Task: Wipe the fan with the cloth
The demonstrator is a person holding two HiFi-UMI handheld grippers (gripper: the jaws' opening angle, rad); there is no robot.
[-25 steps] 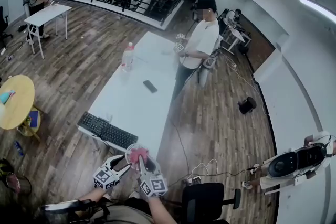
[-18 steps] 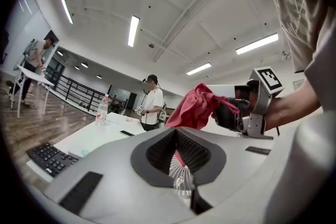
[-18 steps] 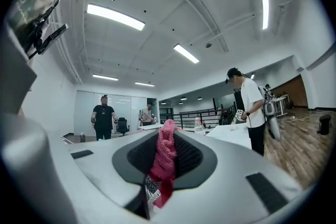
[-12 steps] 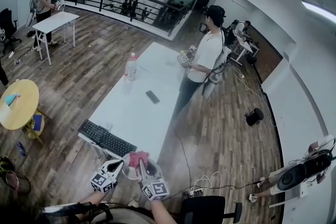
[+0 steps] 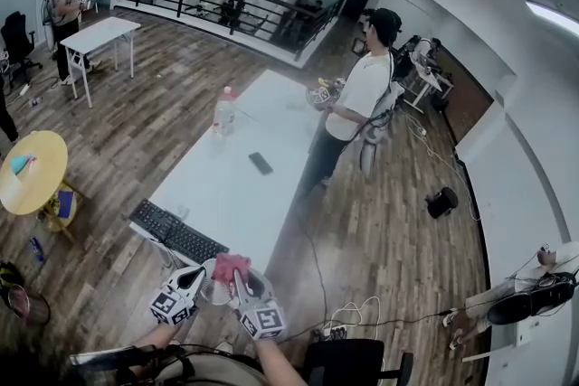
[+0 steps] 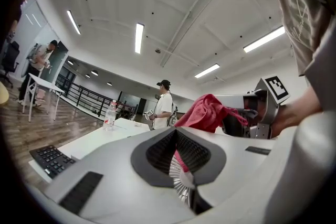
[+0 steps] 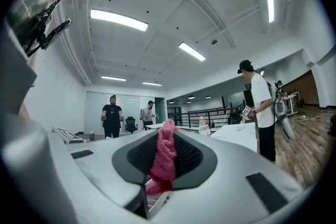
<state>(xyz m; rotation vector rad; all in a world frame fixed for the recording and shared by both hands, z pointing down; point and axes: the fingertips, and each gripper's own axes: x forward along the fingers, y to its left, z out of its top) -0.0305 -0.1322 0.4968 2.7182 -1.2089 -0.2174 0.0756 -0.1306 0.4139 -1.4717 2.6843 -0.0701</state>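
Observation:
A small round white fan point(image 5: 213, 283) is held up in front of me, low in the head view. My left gripper point(image 5: 204, 277) comes in from the left, and its jaws are shut on the fan's rim. The fan's white ribs point(image 6: 181, 182) show between the jaws in the left gripper view. My right gripper point(image 5: 239, 277) is shut on a pink cloth point(image 5: 231, 266), which lies bunched against the top of the fan. In the right gripper view the cloth point(image 7: 163, 156) stands between the jaws, with fan ribs point(image 7: 159, 201) just under it. From the left gripper view the cloth point(image 6: 209, 112) sits before the right gripper point(image 6: 258, 107).
Ahead runs a long white table point(image 5: 237, 185) with a black keyboard point(image 5: 177, 230), a phone point(image 5: 261, 163) and a bottle point(image 5: 223, 112). A person point(image 5: 356, 100) stands at its right side. A yellow round table point(image 5: 33, 171) is left; a black chair point(image 5: 349, 362) and floor cables point(image 5: 344, 312) are right.
The left gripper's jaws stood apart beside the fan a second ago and are now closed on its rim. Both grippers with fan and cloth shifted slightly left.

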